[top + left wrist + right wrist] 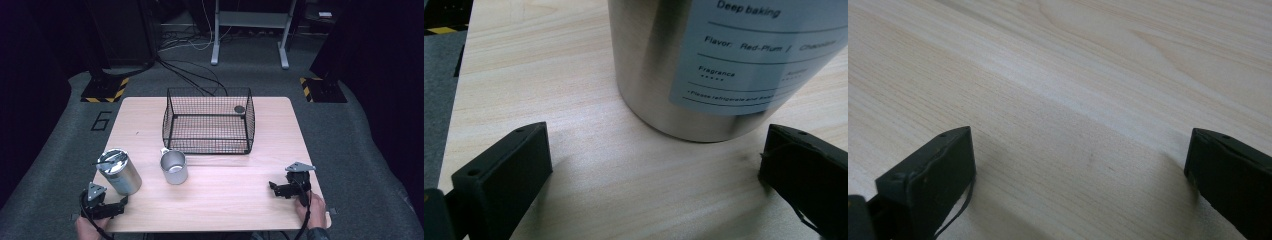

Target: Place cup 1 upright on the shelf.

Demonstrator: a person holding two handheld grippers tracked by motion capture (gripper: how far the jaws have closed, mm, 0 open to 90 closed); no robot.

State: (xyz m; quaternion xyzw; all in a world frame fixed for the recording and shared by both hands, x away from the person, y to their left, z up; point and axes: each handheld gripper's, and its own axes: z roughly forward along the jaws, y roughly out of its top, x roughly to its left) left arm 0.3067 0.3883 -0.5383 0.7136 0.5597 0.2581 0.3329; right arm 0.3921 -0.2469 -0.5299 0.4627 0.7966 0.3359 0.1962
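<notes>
A tall steel canister [119,172] with a pale blue label [769,55] stands at the table's front left. A little in front of it my left gripper [116,205] rests low over the table, open, jaws wide apart and clear of the canister [664,75]. A small steel mug [174,167] stands just right of the canister. Behind the mug sits a black wire basket [210,145] holding a small dark round thing [239,109] in its far right corner. At the front right my right gripper [276,188] is open over bare wood [1073,100], nothing between its jaws.
The light wooden table [240,200] stands on grey carpet. Cables [195,75] and a white frame's legs [282,45] lie beyond the far edge. Hazard-striped bases [105,92] flank the far corners.
</notes>
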